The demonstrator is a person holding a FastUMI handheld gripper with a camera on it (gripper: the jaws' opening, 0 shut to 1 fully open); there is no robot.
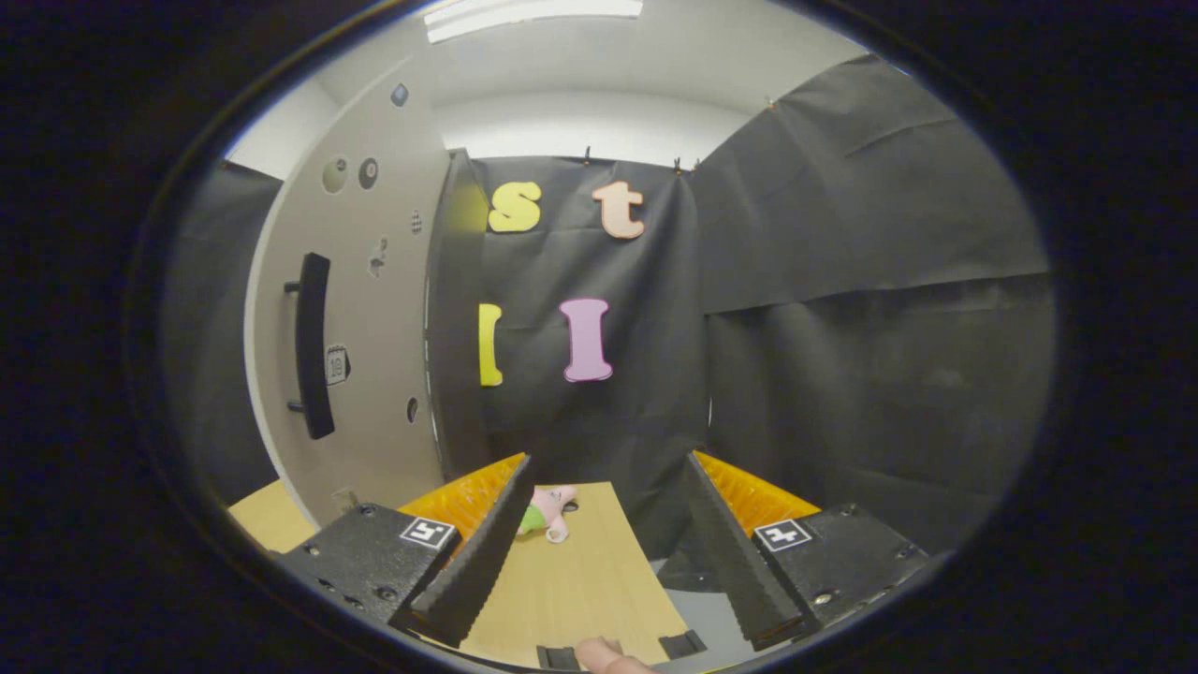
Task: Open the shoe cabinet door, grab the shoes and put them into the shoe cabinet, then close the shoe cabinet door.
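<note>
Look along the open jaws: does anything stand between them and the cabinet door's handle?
Nothing visible does. The gripper is open over the table; the handle on the door lies ahead to its left, unobstructed.

Cabinet door (365, 309) left of table (580, 580).

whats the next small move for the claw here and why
Probably swing the claw left and forward toward the black handle on the cabinet door. The door looks shut, the fingers stand open with nothing between them, and the handle sits well left of and beyond them. A small pink and green shoe lies on the wooden table just ahead, but the door likely comes first.
</note>
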